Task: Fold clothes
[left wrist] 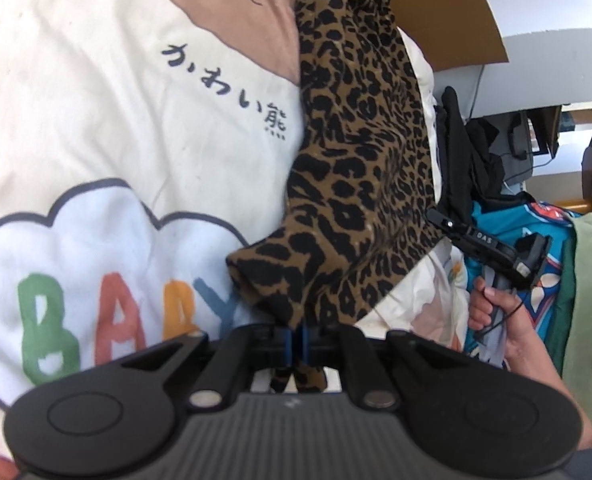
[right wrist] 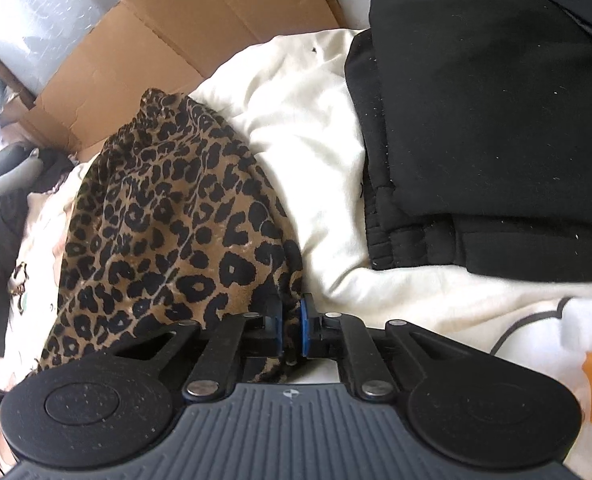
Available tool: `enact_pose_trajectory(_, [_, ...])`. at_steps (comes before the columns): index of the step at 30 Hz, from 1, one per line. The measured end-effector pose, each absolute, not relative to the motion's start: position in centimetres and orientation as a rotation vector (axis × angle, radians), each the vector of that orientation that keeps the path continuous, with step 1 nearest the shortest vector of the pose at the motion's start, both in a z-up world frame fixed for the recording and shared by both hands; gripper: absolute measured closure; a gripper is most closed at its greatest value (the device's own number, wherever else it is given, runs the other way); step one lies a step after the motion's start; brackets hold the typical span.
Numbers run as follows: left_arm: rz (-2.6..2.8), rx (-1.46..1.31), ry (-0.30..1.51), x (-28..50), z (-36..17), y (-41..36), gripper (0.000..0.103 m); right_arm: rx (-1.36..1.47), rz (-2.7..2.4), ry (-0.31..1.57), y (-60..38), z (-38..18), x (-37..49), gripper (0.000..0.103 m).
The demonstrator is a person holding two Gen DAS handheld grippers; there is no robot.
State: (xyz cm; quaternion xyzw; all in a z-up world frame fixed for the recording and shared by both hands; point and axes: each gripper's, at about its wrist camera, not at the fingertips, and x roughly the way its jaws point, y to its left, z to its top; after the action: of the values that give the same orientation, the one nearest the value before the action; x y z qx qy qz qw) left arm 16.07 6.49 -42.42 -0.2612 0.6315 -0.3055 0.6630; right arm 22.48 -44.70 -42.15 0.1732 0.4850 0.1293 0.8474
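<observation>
Here, a leopard-print garment (left wrist: 355, 168) hangs stretched between two handheld grippers above a cream quilt (left wrist: 96, 100) printed with a cartoon bear and the word BABY in coloured letters. The left gripper (left wrist: 297, 346) has its jaws pinched almost together on one bunched end of the leopard cloth, with a small tail of fabric poking out behind the blue pads. In the right wrist view, the right gripper (right wrist: 292, 334) is likewise clamped narrowly on another edge of the same garment (right wrist: 168, 220), which billows up and away from it towards a gathered band at the far end. From the left wrist view the right gripper (left wrist: 439, 216) shows beside the cloth's lower edge, held by a person's hand (left wrist: 495, 312).

On the quilt (right wrist: 315, 152), just beside the leopard cloth, lies a stack of folded black clothes (right wrist: 495, 120). A flattened cardboard box (right wrist: 200, 32) lies beyond the quilt, and a heap of bright teal and green clothing (left wrist: 555, 248) lies behind the person's hand.

The risks, as judged from this: each grip holds only a thin, crumpled bite of slippery-looking cloth, so a sharp tug could pull an edge free and let the garment drop in a heap. The cloth is twisted rather than flat, so laying it down now would likely trap creases. A wide swing could also brush the black stack and knock it askew.
</observation>
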Motion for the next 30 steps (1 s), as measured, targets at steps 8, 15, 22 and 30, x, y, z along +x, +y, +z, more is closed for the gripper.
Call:
enact_pose_trajectory(8, [-0.670, -0.500, 1.441, 16.8, -39.9, 6.2, 0.098, 0.452, 0.214, 1.002, -44.4, -41.2, 21.4, 0.099])
enact_pose_trajectory(15, [-0.630, -0.451, 1.449, 16.8, -37.9, 6.8, 0.098, 0.479, 0.214, 1.018, -43.7, -39.3, 20.5, 0.100])
enact_pose_trajectory(22, [-0.587, -0.412, 1.437, 16.8, -35.9, 8.5, 0.098, 0.503, 0.230, 1.046, -42.4, -38.4, 19.4, 0.100])
enact_pose_trajectory(30, [-0.544, -0.429, 1.443, 16.7, -37.5, 10.0, 0.098, 0.563, 0.242, 1.057, -41.7, -40.5, 17.8, 0.100])
